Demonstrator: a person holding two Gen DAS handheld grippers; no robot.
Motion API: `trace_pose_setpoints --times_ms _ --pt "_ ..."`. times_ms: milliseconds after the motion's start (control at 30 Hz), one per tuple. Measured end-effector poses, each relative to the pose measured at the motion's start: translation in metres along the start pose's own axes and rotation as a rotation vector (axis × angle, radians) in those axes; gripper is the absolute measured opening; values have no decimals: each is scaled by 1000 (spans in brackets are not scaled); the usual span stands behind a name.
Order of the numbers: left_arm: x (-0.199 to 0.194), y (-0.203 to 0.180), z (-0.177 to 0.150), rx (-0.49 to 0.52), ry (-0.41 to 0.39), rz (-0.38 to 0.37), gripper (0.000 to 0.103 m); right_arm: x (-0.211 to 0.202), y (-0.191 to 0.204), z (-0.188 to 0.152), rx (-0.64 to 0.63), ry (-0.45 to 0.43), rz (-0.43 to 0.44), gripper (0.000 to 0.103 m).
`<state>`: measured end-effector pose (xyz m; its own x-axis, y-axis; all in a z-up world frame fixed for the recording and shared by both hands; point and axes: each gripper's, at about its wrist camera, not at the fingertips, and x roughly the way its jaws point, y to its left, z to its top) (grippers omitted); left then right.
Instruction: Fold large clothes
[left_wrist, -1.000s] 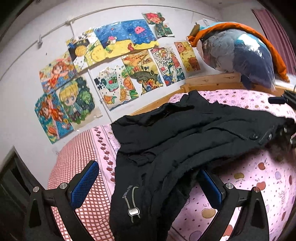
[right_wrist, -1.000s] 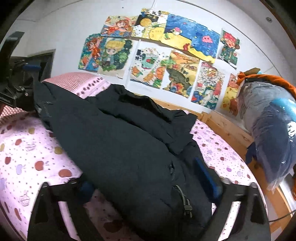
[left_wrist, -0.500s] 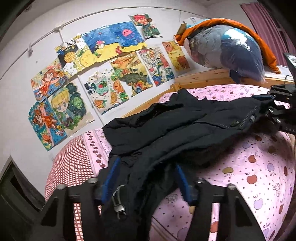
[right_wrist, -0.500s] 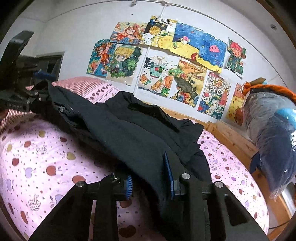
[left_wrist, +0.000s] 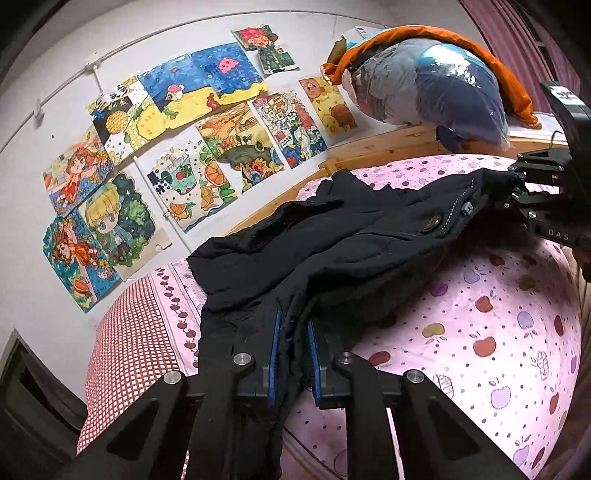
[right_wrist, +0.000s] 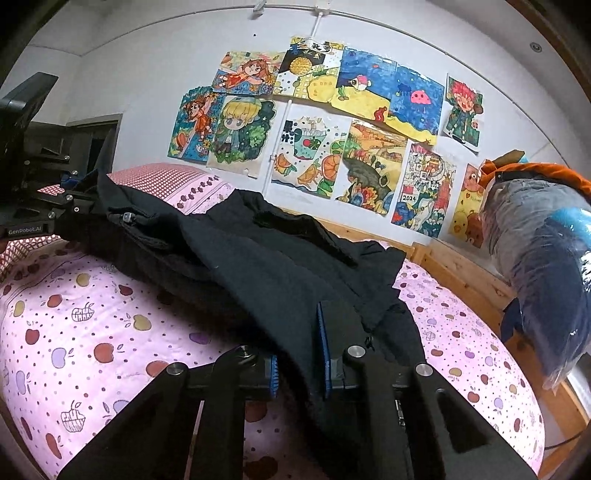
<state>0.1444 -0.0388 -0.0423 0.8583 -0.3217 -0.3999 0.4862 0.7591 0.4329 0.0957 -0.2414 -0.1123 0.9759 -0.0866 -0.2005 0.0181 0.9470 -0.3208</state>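
So there's a big black jacket sprawled across a bed with a pink apple-print sheet, one edge reaching toward the red checked pillow. The left gripper has its jaws closing, blue pads already pinching a bunched fold of the jacket's near edge. The right gripper is doing the same at the other end, jaws closing with black cloth squeezed between them. Kids' drawings cover the wall behind, and a bagged bundle of bedding sits on the wooden frame.
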Motion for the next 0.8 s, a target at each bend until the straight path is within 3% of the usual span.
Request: trace_pose_setpoints --times_ms 467,800 --pt "37 41 52 -93 4 32 11 33 -14 48 -31 -88 -28 13" --pt "76 64 94 -93 -30 92 11 74 -31 81 -54 -135 -81 13"
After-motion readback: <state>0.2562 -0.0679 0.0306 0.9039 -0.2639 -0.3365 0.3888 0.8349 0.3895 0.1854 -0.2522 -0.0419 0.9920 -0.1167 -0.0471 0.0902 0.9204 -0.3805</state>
